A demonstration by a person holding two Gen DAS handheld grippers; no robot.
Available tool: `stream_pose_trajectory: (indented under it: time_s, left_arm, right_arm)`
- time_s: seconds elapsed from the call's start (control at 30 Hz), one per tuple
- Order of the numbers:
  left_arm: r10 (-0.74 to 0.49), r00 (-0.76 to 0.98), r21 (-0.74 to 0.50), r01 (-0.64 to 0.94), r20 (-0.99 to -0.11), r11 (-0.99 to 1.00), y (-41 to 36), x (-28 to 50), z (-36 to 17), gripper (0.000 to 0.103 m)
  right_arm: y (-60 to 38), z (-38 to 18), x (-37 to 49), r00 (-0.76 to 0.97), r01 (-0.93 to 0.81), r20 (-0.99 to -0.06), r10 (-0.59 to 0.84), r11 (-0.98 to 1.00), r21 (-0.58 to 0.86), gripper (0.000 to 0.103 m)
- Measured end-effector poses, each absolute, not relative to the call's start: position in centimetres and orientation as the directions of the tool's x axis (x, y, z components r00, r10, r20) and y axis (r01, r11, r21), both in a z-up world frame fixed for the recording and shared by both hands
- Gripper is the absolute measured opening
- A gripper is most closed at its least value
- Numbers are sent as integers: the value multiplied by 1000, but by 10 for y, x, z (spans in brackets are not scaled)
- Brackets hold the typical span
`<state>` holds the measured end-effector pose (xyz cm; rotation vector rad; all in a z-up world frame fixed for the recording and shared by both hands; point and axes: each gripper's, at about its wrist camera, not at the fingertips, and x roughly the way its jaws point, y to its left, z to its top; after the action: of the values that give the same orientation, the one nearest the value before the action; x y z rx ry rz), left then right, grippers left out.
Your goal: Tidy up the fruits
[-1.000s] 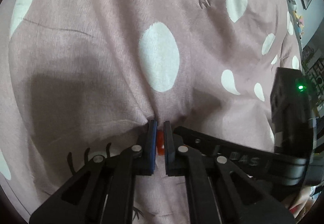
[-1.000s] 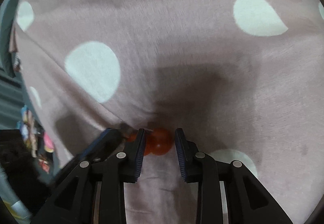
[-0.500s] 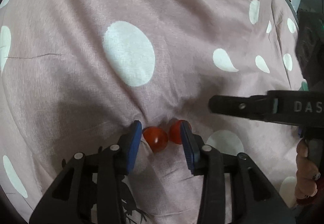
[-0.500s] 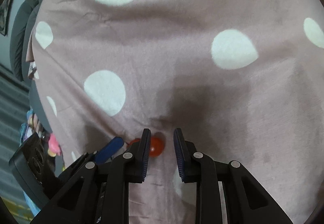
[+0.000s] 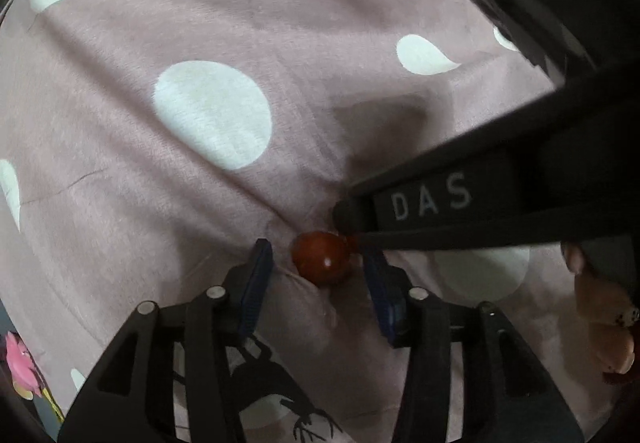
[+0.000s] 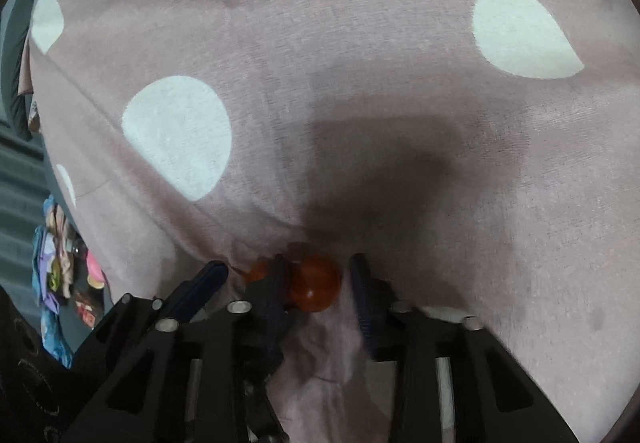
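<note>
Low in the frame, the left gripper [image 5: 316, 275] is opening around a loose tomato [image 5: 320, 257] on the blanket [image 5: 280, 43], while the right gripper [image 6: 320, 283] is standing slightly open around another tomato [image 6: 316, 285], not pressing it.

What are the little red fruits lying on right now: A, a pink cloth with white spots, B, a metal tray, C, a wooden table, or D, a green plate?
A: the two red fruits lie side by side on the pink cloth with white spots, one between the fingers of each gripper; no table, tray or plate shows.
</note>
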<state>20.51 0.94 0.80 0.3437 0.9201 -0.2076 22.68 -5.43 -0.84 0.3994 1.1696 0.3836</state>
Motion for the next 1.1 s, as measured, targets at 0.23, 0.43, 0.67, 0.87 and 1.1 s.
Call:
stream_pose_trajectory:
  time_s: [0.23,0.43,0.67,0.87,1.1]
  left_arm:
    - [7,591,275,363,-806,890,-8,224,-13,33]
    - [19,607,247,294,-794,923,-2,236,-16,26]
    - [-87,662,83,222,-745,972,19,217,10,26]
    - [-133,709,11,196,-693,981,34,183,44,26]
    - [-115,739,-33,125,-664,992,34,143,76,26]
  right_arm:
    - [-99,1,224,377,-36,-769,515,839,544,16]
    - [-125,25,213,428,-60,-756,496,850,524,11]
    - [-126,17,217,414,-76,-746,521,837,542,29]
    - [-101,4,225,450,-74,-806,384,916,395,50]
    - [-65,-4,208,479,-163,-830,284,958,234,31]
